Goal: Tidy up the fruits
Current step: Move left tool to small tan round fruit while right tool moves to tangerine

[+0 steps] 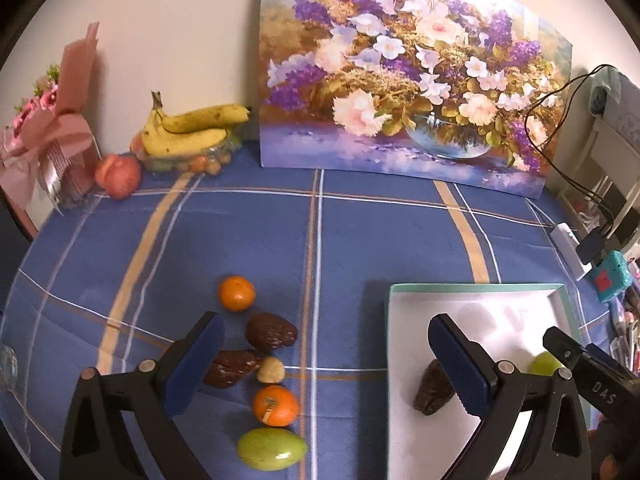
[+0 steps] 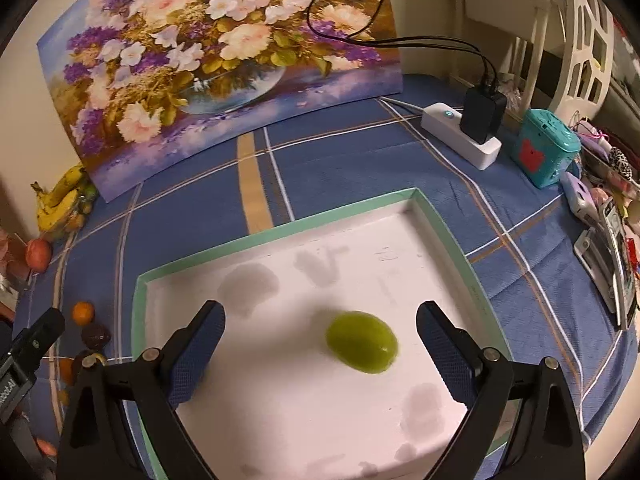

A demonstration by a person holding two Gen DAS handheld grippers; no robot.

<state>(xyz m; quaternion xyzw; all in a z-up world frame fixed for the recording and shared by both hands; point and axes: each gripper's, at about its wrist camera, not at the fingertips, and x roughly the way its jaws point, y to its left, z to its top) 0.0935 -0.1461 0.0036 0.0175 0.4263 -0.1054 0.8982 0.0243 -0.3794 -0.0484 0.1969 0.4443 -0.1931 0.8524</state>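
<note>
**A lived-in room at home, with a table pushed against the wall**

A table covered by a blue plaid cloth (image 1: pixel 360 232) stands against a cream wall. A large unframed flower painting (image 1: pixel 412 68) leans on that wall. To the left sit a glass dish of bananas (image 1: pixel 192 128), a red apple (image 1: pixel 118 176) and a gift bouquet wrapped in pink paper (image 1: pixel 52 136). To the right, a white power strip (image 2: pixel 460 136) holds a black charger (image 2: pixel 482 114) beside a small teal toy case (image 2: pixel 544 148). Beyond the table edge are white furniture (image 2: pixel 520 20) and cluttered household bits.
</note>
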